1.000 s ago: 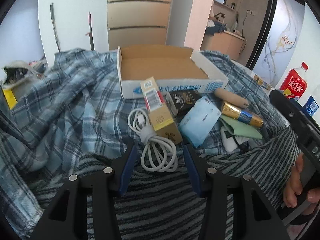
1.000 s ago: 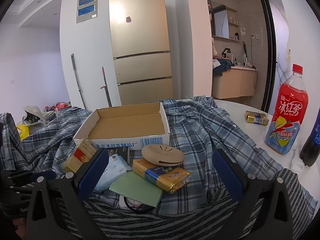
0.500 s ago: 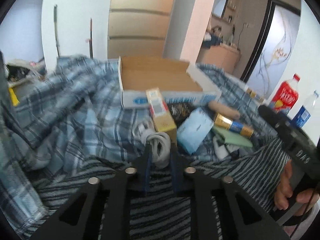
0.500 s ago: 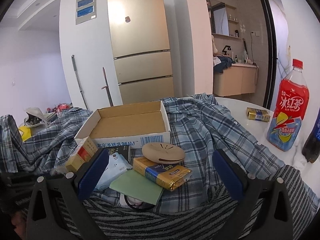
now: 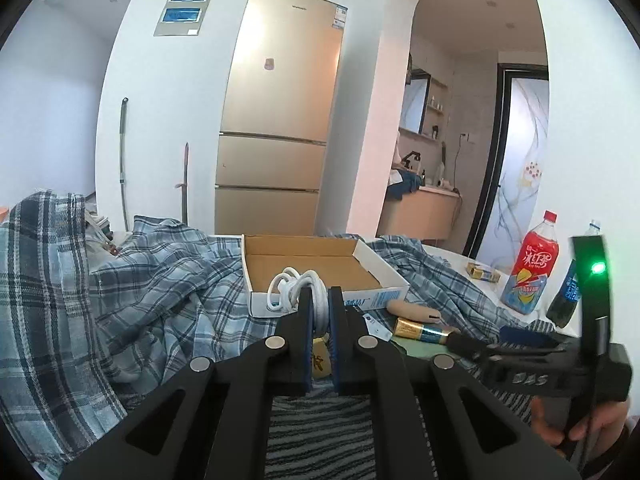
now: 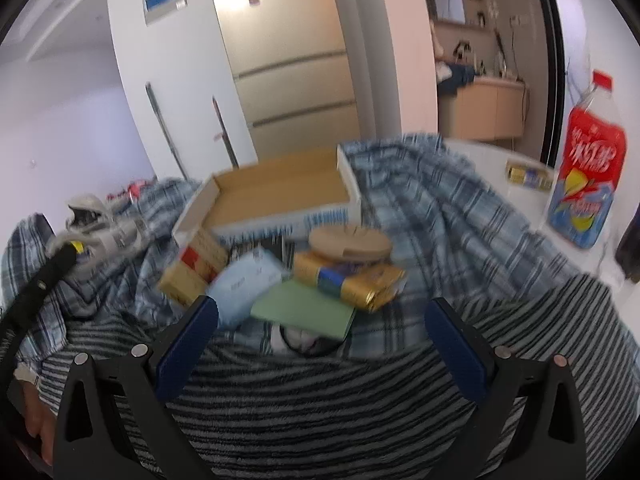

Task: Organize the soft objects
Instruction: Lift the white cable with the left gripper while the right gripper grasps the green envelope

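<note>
In the left wrist view a coiled white cable [image 5: 294, 290] hangs lifted in front of the open cardboard box [image 5: 320, 268], with my left gripper [image 5: 319, 308] shut on it. In the right wrist view my right gripper [image 6: 320, 318] stands open over the striped cloth [image 6: 320, 396], nothing between its fingers. Beyond it lies a pile: a light blue tissue pack [image 6: 246, 280], a green pad [image 6: 306, 310], a gold packet [image 6: 352, 280], a tan round disc [image 6: 350, 242] and a yellow carton [image 6: 196, 266]. The box [image 6: 276, 196] sits behind the pile.
A plaid shirt [image 5: 152, 288] covers the table on both sides of the box. A red drink bottle [image 5: 530, 268] and a dark bottle [image 5: 566, 296] stand at the right edge. A small gold packet [image 6: 528, 174] lies near them. A fridge [image 5: 280, 128] is behind.
My left gripper closed on the white cable and lifted it off the cloth toward the box, tilting up. The right gripper view tilted slightly and blurred; its fingers stayed open.
</note>
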{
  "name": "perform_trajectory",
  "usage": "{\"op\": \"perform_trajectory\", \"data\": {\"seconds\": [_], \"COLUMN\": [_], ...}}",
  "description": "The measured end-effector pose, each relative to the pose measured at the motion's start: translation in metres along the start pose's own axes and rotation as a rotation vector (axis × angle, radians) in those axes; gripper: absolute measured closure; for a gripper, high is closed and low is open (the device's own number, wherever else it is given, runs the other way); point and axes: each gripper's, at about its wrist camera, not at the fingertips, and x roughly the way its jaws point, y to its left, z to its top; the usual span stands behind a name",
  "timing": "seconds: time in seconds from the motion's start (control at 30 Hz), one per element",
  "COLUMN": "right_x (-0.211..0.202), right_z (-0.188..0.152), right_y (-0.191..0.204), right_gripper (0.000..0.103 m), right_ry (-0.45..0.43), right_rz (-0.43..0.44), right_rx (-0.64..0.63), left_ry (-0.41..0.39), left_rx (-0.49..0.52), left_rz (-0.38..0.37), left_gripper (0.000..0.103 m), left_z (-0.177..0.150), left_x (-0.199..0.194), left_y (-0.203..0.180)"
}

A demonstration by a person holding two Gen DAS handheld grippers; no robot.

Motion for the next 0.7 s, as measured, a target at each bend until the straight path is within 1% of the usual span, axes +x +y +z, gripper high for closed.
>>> {"op": "perform_trajectory", "data": {"seconds": [0.07,0.17,0.23,0.3,0.37,0.43,0.47,0.63,0.67,0.7], "right_x": [0.008,0.024,0.032,0.042,0.052,0.059,0.061,0.063,0.061,0.058], "right_z": [-0.001,0.004,0.008,0.01,0.01,0.008,0.007,0.003,0.002,0.001], "right_y": [0.003,0.01,0.011,0.014,0.016,0.016,0.015,0.012,0.013,0.013], "right_gripper": [0.0,0.0,0.0,0.001,0.006,0.009,0.013,0.027,0.029,0.029], "right_ry": [0.029,0.094,0.117,0.142,0.163,0.183,0.192,0.204,0.204,0.206], "right_rz": [-0.008,-0.027,-0.012,-0.032,-0.065,-0.082,-0.085,-0.065,-0.06,-0.057], "right_rx": [0.006,0.01,0.039,0.048,0.039,0.036,0.04,0.042,0.036,0.027], "left_ry": [0.002,0.0,0.007,0.021,0.04,0.056,0.062,0.066,0.065,0.059], "left_rx": [0.001,0.003,0.008,0.012,0.011,0.006,0.005,0.025,0.029,0.033], "left_rz": [0.002,0.012,0.023,0.038,0.046,0.046,0.044,0.054,0.053,0.048], "left_gripper": [0.096,0.096,0.096,0.096,0.096,0.096,0.096,0.096,0.096,0.096], "left_z": [-0.002,-0.003,-0.004,-0.006,-0.008,-0.009,-0.009,-0.011,-0.012,-0.012], "left_x": [0.001,0.001,0.003,0.005,0.009,0.013,0.015,0.016,0.015,0.014], "left_y": [0.001,0.0,-0.001,-0.002,-0.001,0.001,0.001,-0.003,-0.004,-0.005]}}
